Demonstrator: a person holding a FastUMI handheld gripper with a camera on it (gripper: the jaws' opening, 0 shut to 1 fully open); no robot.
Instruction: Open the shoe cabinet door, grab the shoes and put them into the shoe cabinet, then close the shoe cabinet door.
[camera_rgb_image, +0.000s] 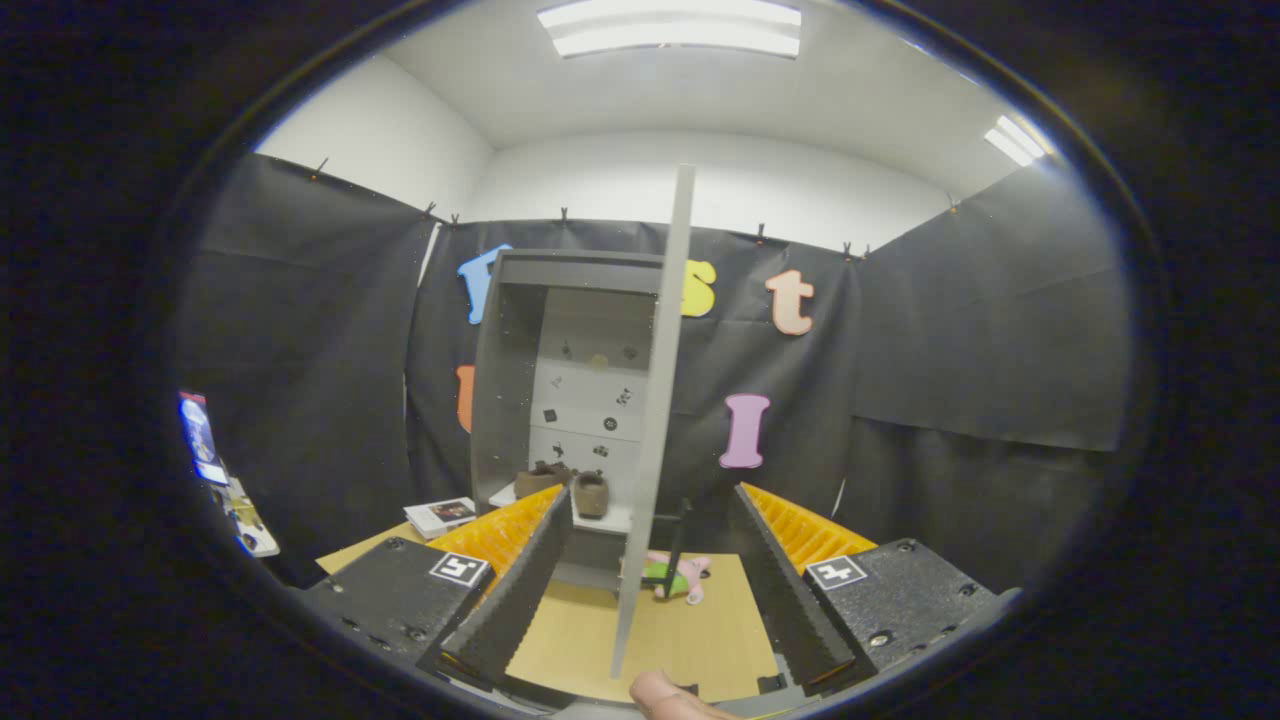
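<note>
One grey shoe cabinet (520, 380), its single door (655, 420) swung edge-on between the widely parted, empty fingers of the gripper (640, 590), is shown with two brown shoes (568, 486) placed on its bottom shelf.

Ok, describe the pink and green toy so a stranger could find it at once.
Start at the grey shoe cabinet with its door swung open. On the tan mat beyond the open hand-held gripper, behind the door's edge, lies the toy, the one bright soft thing.
</note>
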